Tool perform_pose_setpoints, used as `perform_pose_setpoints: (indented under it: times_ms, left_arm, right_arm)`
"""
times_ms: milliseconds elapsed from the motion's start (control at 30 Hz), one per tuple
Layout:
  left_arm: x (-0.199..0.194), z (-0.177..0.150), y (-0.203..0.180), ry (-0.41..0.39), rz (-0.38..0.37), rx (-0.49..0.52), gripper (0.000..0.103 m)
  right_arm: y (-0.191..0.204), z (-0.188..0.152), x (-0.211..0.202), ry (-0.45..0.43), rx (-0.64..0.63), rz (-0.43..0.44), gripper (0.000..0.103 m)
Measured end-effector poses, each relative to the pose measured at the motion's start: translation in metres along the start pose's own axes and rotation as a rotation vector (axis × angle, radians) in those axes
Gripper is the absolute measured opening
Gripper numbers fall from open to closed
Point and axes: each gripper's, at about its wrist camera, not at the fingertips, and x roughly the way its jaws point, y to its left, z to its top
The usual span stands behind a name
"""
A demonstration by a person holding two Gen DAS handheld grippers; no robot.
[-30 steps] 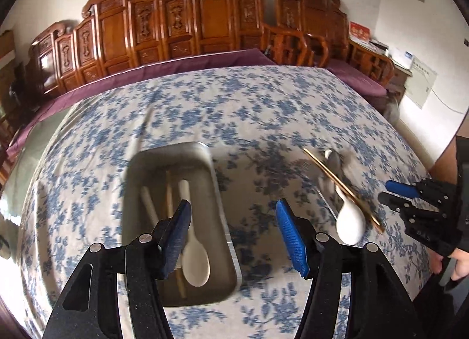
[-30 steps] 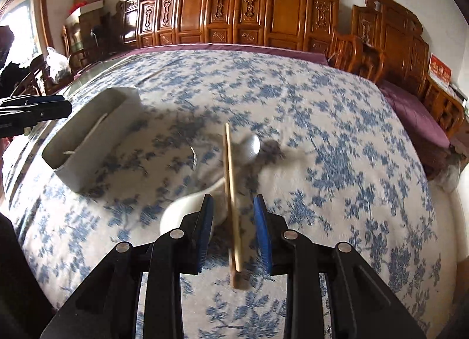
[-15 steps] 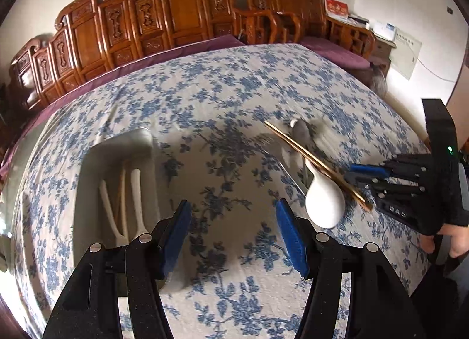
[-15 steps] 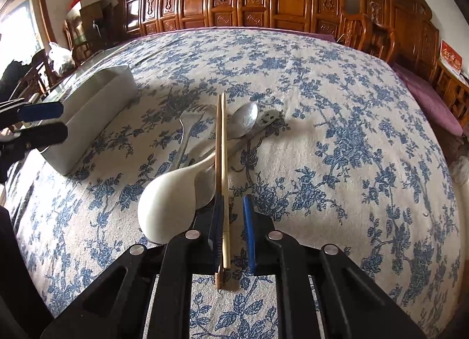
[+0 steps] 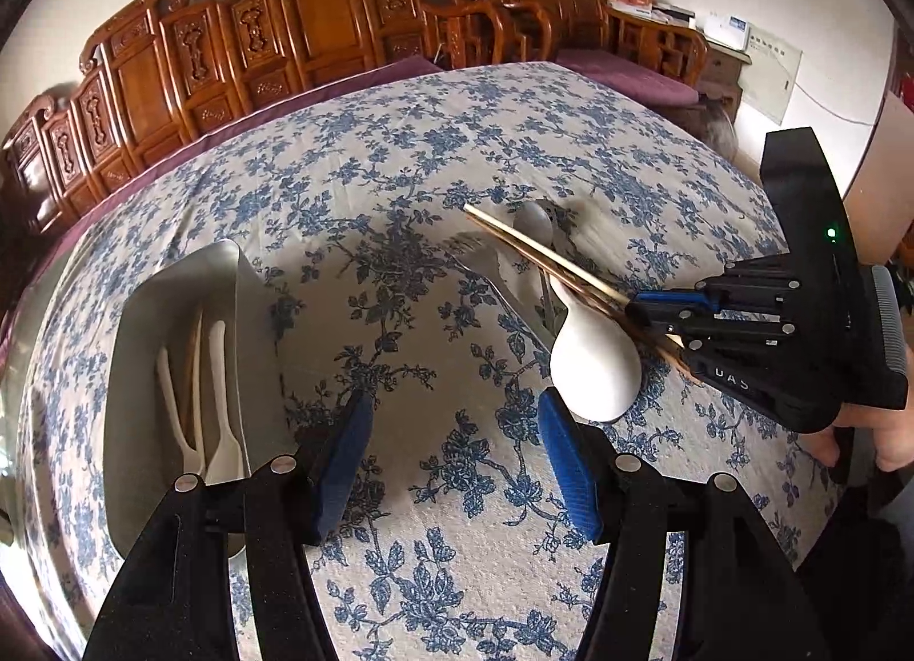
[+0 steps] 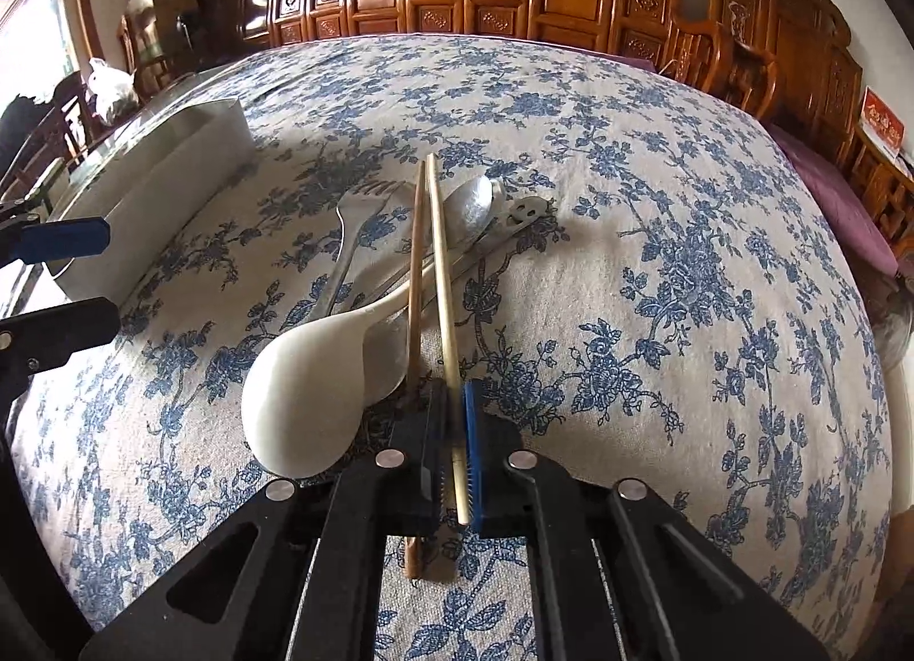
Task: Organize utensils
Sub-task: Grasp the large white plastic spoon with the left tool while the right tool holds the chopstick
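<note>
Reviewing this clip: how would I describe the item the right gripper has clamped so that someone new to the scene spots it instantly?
On the blue-flowered tablecloth, right of the metal tray, lies a small heap of utensils. Across its top run the wooden chopsticks, their near ends in the shut right gripper. Unlike the white spoon and the metal fork and metal spoon beneath, they are thin, straight, tan sticks.

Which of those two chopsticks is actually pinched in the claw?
The paler chopstick, clamped in the right claw. The darker chopstick lies just left of the pads, outside them.
</note>
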Motion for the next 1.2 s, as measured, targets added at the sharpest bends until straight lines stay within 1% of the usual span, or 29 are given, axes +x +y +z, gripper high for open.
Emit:
perform_pose_setpoints:
  times_ms: [67,133,233,367,433,633,700,900,1033,1200]
  left_arm:
    - [0.002,0.000,-0.002,0.002,0.003,0.003,0.057]
    - [0.003,0.000,-0.004,-0.004,0.004,0.004,0.057]
    - [0.007,0.002,-0.008,-0.007,-0.010,-0.003,0.057]
    - [0.016,0.004,-0.019,0.000,-0.036,-0.005,0.057]
    - [0.023,0.006,-0.026,0.009,-0.060,-0.017,0.057]
    - [0.039,0.016,-0.044,0.002,-0.070,-0.017,0.058]
    - [0.045,0.018,-0.047,0.011,-0.080,-0.026,0.070]
    - [0.060,0.026,-0.054,0.025,-0.095,-0.044,0.070]
    - [0.069,0.026,-0.052,0.063,-0.133,-0.089,0.070]
    - [0.079,0.020,-0.060,0.096,-0.108,-0.053,0.070]
  right_arm:
    - [-0.002,-0.001,-0.003,-0.006,0.002,0.008,0.006]
    - [-0.005,-0.001,-0.012,-0.032,0.011,0.017,0.006]
    - [-0.014,-0.001,-0.026,-0.076,0.043,0.026,0.006]
    - [-0.027,-0.001,-0.033,-0.101,0.087,0.020,0.006]
    - [-0.030,-0.001,-0.035,-0.105,0.098,0.018,0.006]
    - [-0.035,-0.002,-0.038,-0.113,0.107,0.016,0.006]
    - [-0.038,-0.002,-0.039,-0.118,0.120,0.015,0.006]
    - [-0.039,-0.002,-0.039,-0.119,0.132,0.018,0.006]
    - [-0.037,-0.001,-0.038,-0.116,0.127,0.019,0.006]
    - [-0.036,0.000,-0.037,-0.114,0.123,0.021,0.006]
